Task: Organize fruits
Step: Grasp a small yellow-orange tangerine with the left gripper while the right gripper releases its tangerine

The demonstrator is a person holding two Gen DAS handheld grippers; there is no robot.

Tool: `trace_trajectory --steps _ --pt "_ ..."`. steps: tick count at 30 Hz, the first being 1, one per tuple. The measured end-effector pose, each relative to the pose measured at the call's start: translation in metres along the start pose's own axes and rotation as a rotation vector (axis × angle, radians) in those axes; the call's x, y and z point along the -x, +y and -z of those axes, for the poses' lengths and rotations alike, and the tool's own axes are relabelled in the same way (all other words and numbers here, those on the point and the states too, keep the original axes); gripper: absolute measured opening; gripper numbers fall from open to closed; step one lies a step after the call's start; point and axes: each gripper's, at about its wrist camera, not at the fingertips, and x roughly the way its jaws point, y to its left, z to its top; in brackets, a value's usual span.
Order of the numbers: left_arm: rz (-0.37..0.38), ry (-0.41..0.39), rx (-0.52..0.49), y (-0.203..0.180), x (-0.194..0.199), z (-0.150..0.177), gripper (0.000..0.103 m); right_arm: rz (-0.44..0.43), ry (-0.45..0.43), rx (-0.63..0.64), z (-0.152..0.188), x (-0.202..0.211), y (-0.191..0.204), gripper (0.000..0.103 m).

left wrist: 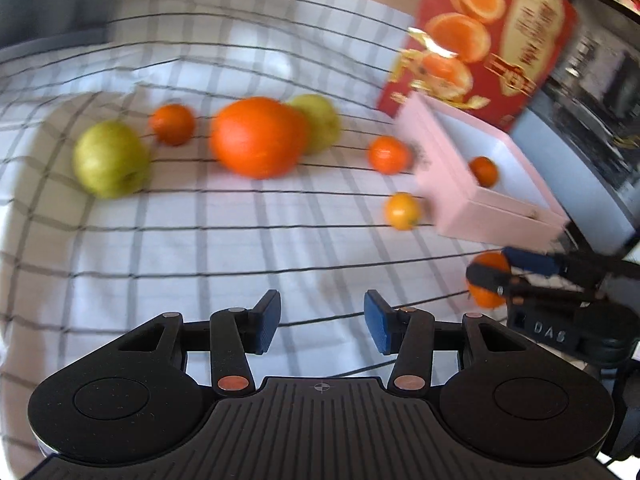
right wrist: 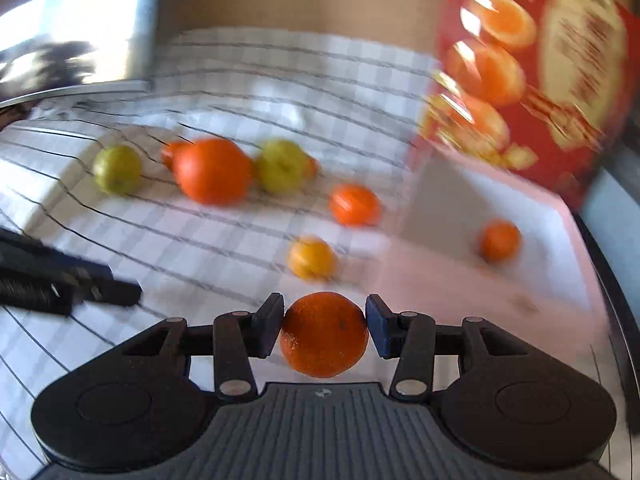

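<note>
My right gripper [right wrist: 324, 330] is shut on a small mandarin [right wrist: 323, 336], held above the checked cloth just in front of the pink box [right wrist: 560, 264]; it also shows in the left wrist view [left wrist: 490, 276]. One mandarin [right wrist: 500, 240] lies inside the box. My left gripper [left wrist: 322, 322] is open and empty above the cloth. On the cloth lie a large orange [left wrist: 258, 142], two green apples [left wrist: 110, 158] [left wrist: 318, 120], two mandarins [left wrist: 172, 124] [left wrist: 388, 154] and a yellow-orange mandarin [left wrist: 402, 211].
A tall red carton printed with oranges [left wrist: 488, 32] stands behind the pink box [left wrist: 452, 184]. A dark appliance [left wrist: 600, 92] is at the right. A shiny metal object [right wrist: 76, 32] sits at the far left edge of the cloth.
</note>
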Motion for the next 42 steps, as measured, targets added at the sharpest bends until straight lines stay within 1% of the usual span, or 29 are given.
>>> trace_trajectory --steps 3,4,8,9,11,12,13,17,18,19,22,26,28,30,33,35,39,42 --pt "0.046 0.001 -0.058 -0.018 -0.008 -0.004 0.051 0.047 0.022 -0.077 0.019 0.006 -0.023 0.045" --pt "0.057 0.003 -0.075 -0.023 -0.010 -0.005 0.051 0.048 0.010 -0.100 0.023 0.009 -0.029 0.045" --pt "0.060 0.005 -0.124 -0.042 -0.020 -0.013 0.051 0.063 -0.008 -0.138 0.033 0.016 -0.037 0.045" --pt "0.059 0.001 -0.133 -0.045 -0.022 -0.016 0.051 0.064 -0.010 -0.143 0.035 0.017 -0.036 0.047" --pt "0.053 -0.008 -0.154 -0.052 -0.029 -0.025 0.051 0.062 -0.011 -0.151 0.039 0.019 -0.035 0.054" --pt "0.053 -0.013 -0.169 -0.055 -0.033 -0.029 0.051 0.066 -0.010 -0.152 0.042 0.021 -0.036 0.060" --pt "0.052 -0.015 -0.186 -0.059 -0.038 -0.034 0.051 0.070 -0.004 -0.149 0.044 0.020 -0.036 0.062" --pt "0.032 -0.002 -0.236 -0.073 -0.063 -0.053 0.051 0.063 0.038 -0.160 0.053 0.012 -0.034 0.064" --pt "0.032 0.001 -0.241 -0.074 -0.068 -0.055 0.051 0.061 0.048 -0.166 0.056 0.010 -0.034 0.066" --pt "0.028 0.003 -0.246 -0.076 -0.073 -0.056 0.050 0.063 0.043 -0.179 0.059 0.008 -0.034 0.072" --pt "-0.007 -0.001 -0.271 -0.080 -0.083 -0.057 0.048 0.079 0.032 -0.203 0.065 0.009 -0.037 0.078" --pt "-0.034 0.010 -0.276 -0.081 -0.092 -0.055 0.047 0.080 0.028 -0.218 0.068 0.009 -0.041 0.085" --pt "-0.041 0.017 -0.282 -0.082 -0.096 -0.054 0.044 0.082 0.021 -0.221 0.069 0.009 -0.042 0.087" --pt "-0.049 0.018 -0.292 -0.083 -0.100 -0.052 0.037 0.084 0.016 -0.223 0.070 0.009 -0.043 0.089" --pt "-0.055 0.009 -0.308 -0.085 -0.100 -0.049 0.037 0.085 0.011 -0.224 0.070 0.009 -0.042 0.091" --pt "-0.052 0.013 -0.302 -0.083 -0.098 -0.048 0.037 0.084 0.010 -0.224 0.071 0.009 -0.043 0.092" --pt "-0.014 0.003 -0.277 -0.078 -0.081 -0.042 0.037 0.079 0.009 -0.220 0.071 0.009 -0.043 0.095" --pt "0.001 0.030 -0.259 -0.076 -0.068 -0.034 0.037 0.076 0.010 -0.220 0.072 0.008 -0.044 0.097"
